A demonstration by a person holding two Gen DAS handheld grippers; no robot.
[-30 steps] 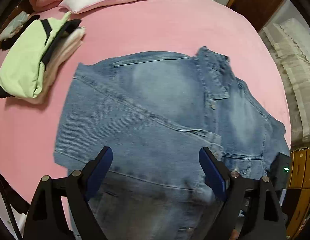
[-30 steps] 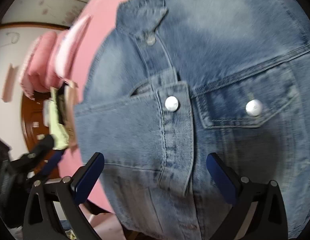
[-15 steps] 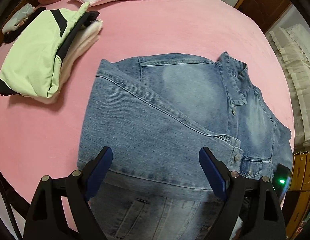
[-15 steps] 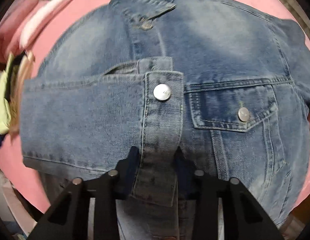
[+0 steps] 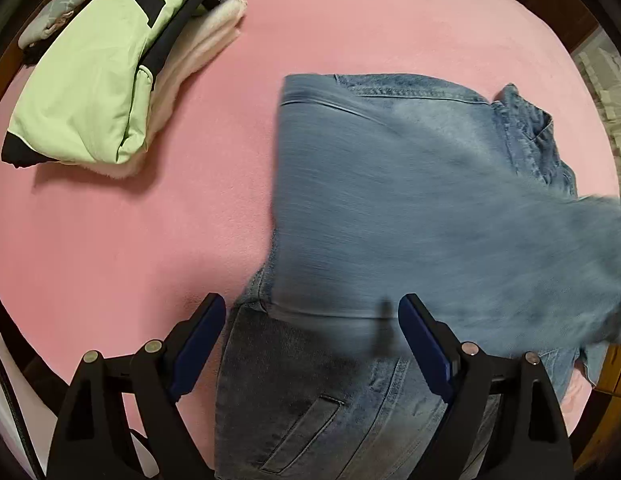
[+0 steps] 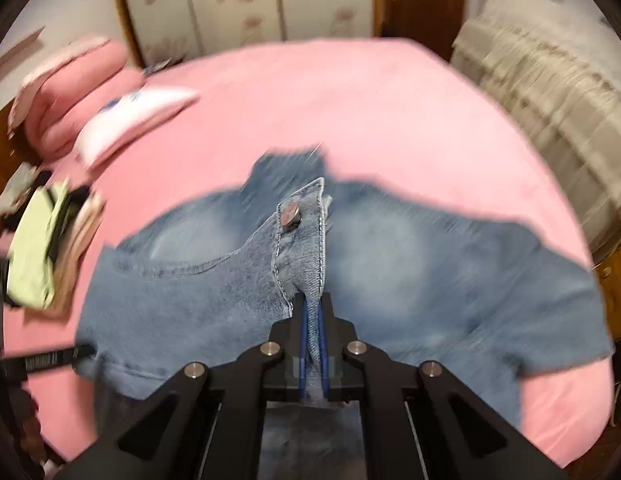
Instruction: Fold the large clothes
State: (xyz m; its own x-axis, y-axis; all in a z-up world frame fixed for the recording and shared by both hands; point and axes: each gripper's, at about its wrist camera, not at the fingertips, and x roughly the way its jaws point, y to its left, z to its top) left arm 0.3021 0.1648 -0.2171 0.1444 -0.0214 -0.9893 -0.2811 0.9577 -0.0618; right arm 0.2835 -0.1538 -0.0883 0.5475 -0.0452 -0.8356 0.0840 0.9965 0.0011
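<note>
A blue denim jacket (image 5: 390,200) lies spread on the pink bed (image 5: 110,260). My right gripper (image 6: 312,304) is shut on the jacket's sleeve cuff (image 6: 304,236), which stands up between the pads with its metal button (image 6: 290,215) showing. The lifted sleeve trails blurred across the jacket (image 6: 430,272) in both views. My left gripper (image 5: 310,304) points down over the jacket's lower left edge, jaws open and wide apart, with denim under them but nothing gripped.
A folded stack topped by a light green garment (image 5: 90,92) lies at the bed's left. A white pillow (image 6: 126,120) and rolled pink bedding (image 6: 70,92) sit at the head. Beige bedding (image 6: 550,100) and wooden furniture (image 5: 614,360) flank the right side.
My right gripper closed on the sleeve cuff and rose, pulling the sleeve up off the jacket. My left gripper slid toward the jacket's left edge and sank a little, still open.
</note>
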